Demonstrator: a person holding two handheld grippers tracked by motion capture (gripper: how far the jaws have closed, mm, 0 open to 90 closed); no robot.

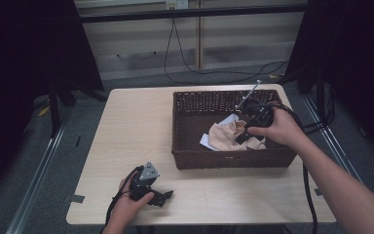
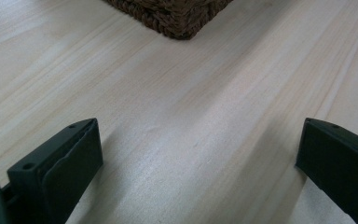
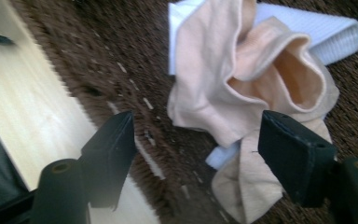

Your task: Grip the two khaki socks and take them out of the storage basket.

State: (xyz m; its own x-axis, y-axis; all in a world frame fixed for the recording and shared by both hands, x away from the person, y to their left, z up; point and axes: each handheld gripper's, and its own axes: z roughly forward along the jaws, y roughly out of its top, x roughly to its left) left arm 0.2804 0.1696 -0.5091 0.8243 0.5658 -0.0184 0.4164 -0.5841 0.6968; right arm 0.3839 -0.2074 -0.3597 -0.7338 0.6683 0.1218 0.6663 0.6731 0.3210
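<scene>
While resting at the desk's (image 1: 126, 122) near-left corner, left claw (image 1: 161, 197) spread, holding nothing. Farther right, in the basket (image 1: 185, 146), right claw (image 3: 198, 133) spread over the peach cloth (image 3: 223, 84), not yet pinching. Likely the reach-to-grasp step; next calls for lowering and closing on a fold. Crumpled on a white cloth (image 3: 326, 32), long axis roughly left-right across the basket, pointing nowhere clear.

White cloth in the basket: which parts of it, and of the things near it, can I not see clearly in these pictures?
- White cloth: mostly hidden under the peach cloth in the right gripper view.
- Basket: one corner in the left gripper view, the rest cut off by the top edge.
- Right tool: in the high view, tips too small and dark.
</scene>
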